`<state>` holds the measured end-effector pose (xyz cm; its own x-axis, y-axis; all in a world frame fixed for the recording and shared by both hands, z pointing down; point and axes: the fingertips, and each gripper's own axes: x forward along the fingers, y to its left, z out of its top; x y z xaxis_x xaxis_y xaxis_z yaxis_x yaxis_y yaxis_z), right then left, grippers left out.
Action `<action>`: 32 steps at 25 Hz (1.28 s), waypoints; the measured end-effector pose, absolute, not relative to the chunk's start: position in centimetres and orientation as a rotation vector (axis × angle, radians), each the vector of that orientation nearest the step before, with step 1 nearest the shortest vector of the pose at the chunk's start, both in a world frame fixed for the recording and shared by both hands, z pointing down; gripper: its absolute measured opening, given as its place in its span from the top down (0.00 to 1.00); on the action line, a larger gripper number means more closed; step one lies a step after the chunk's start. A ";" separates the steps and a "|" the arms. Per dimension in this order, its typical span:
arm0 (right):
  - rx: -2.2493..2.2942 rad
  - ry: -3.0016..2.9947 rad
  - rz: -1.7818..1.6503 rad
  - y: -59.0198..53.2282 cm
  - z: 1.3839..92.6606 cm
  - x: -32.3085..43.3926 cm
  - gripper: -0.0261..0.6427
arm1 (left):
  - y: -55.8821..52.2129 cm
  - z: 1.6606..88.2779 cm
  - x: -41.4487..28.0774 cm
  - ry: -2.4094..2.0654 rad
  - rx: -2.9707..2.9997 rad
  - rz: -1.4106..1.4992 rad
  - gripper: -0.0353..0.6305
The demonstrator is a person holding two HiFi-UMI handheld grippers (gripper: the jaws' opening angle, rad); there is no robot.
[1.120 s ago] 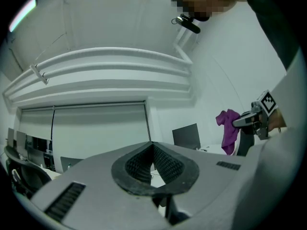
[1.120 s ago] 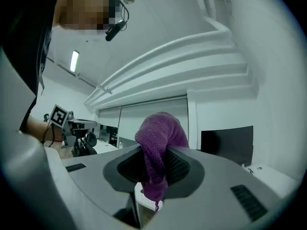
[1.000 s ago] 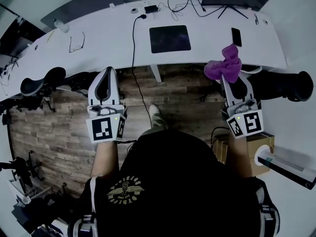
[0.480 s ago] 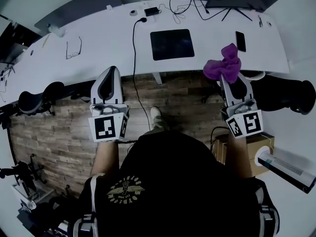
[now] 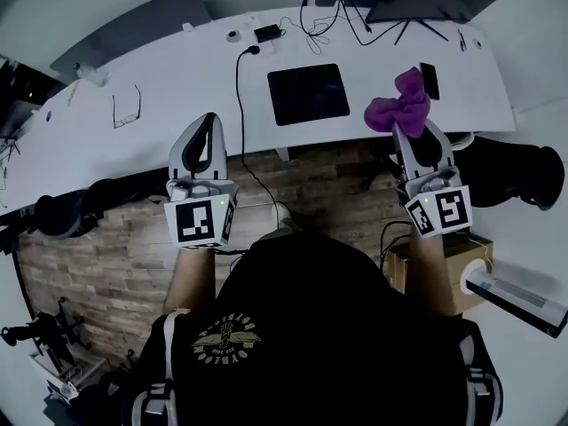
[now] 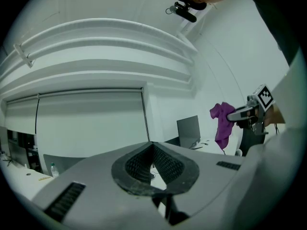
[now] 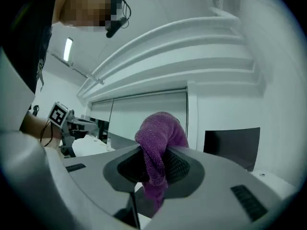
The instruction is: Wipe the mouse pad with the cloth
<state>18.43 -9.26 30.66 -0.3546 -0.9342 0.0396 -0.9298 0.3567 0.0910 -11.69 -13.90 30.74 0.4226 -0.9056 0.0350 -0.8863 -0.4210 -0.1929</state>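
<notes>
Two hand-held grippers reach over the near edge of the curved white counter [image 5: 177, 69]. The right gripper [image 5: 414, 133] has its fingers [image 7: 181, 169] clenched on a bunched purple cloth [image 5: 404, 105]. The cloth sticks up from between the pads and is held over the counter toward its right end, just beside a black phone [image 5: 431, 76]. It is apart from the black rectangular mouse pad [image 5: 308, 94], which lies flat at the middle of the counter, nearer the near edge than the far one. The left gripper [image 5: 209, 124] has its fingers [image 6: 169, 164] closed together with nothing between them, at the near edge left of the mouse pad. A pair of eyeglasses [image 5: 126, 106] lies toward the counter's left end.
</notes>
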 end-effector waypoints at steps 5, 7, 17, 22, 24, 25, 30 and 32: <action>1.728 -2.503 -0.089 -11.4 30.1 16.4 0.83 | -16.4 30.3 -13.3 1.582 -2.541 -0.171 0.94; 1.736 -2.502 -0.094 -12.3 29.7 15.6 0.83 | -17.4 30.2 -14.5 1.589 -2.542 -0.152 0.94; 1.723 -2.528 -0.045 -15.3 29.9 11.5 0.83 | -20.5 32.0 -16.9 1.583 -2.604 -0.179 0.94; 1.697 -2.525 -0.010 -16.1 31.0 11.0 0.83 | -21.1 33.2 -17.2 1.589 -2.623 -0.190 0.94; 1.675 -2.533 0.008 -16.7 31.6 10.6 0.83 | -21.3 33.8 -17.6 1.612 -2.619 -0.204 0.94; 1.663 -2.540 0.019 -17.1 31.9 10.4 0.83 | -21.4 34.0 -17.9 1.626 -2.616 -0.209 0.94; 1.584 -2.601 0.037 -19.6 32.7 8.7 0.83 | -22.0 34.9 -19.1 1.691 -2.595 -0.238 0.94; 1.546 -2.624 0.052 -20.8 33.3 7.9 0.83 | -22.4 35.4 -19.4 1.717 -2.587 -0.264 0.94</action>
